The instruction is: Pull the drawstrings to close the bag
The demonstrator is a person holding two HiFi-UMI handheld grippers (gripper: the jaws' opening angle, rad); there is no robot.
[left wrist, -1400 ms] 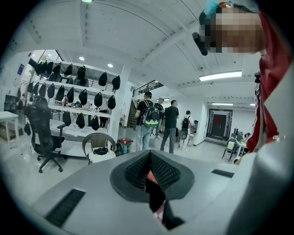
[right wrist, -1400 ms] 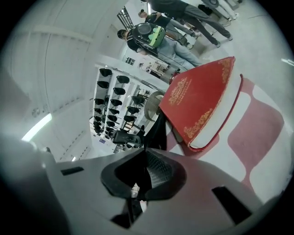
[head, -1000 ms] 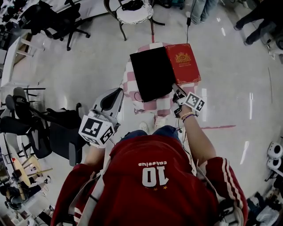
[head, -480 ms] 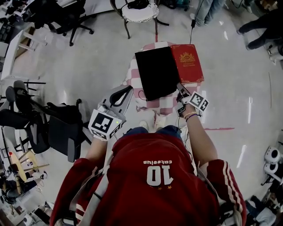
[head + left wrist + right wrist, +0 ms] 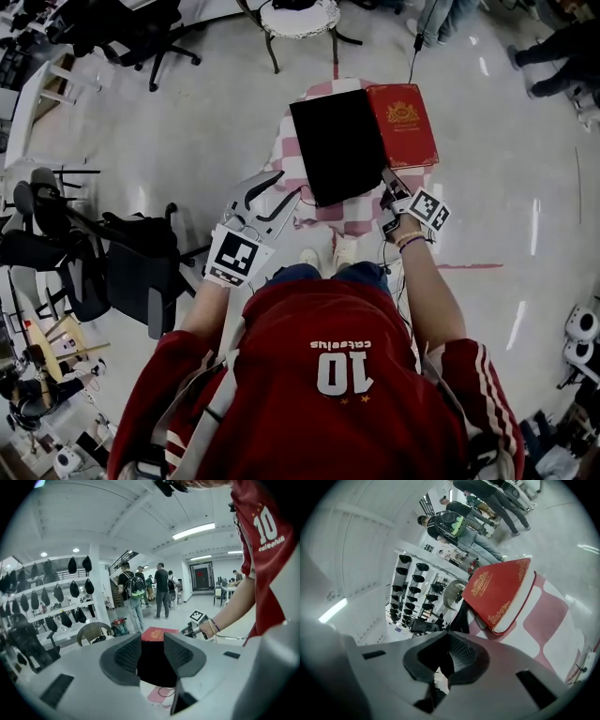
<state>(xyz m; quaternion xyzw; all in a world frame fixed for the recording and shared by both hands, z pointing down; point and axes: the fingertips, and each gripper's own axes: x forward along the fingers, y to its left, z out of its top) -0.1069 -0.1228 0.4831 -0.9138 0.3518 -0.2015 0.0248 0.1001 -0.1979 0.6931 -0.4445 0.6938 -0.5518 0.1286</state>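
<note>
A flat black bag lies on a small table with a red-and-white checked cloth, and a red box lies against the bag's right side. A thin drawstring loop hangs from the bag's near left corner. My left gripper is just short of that corner; its jaws have just been opening and hold nothing. In the left gripper view the bag shows through the gap and the cord lies below. My right gripper is shut at the bag's near right corner. Whether it pinches a cord is hidden.
A round wicker chair stands beyond the table. Black office chairs crowd the floor at the left. Several people stand farther off, by shelves of black bags.
My left gripper has swung in toward the table's near left corner, rolled over, and its jaws have gone from shut to open. My right gripper has kept still.
</note>
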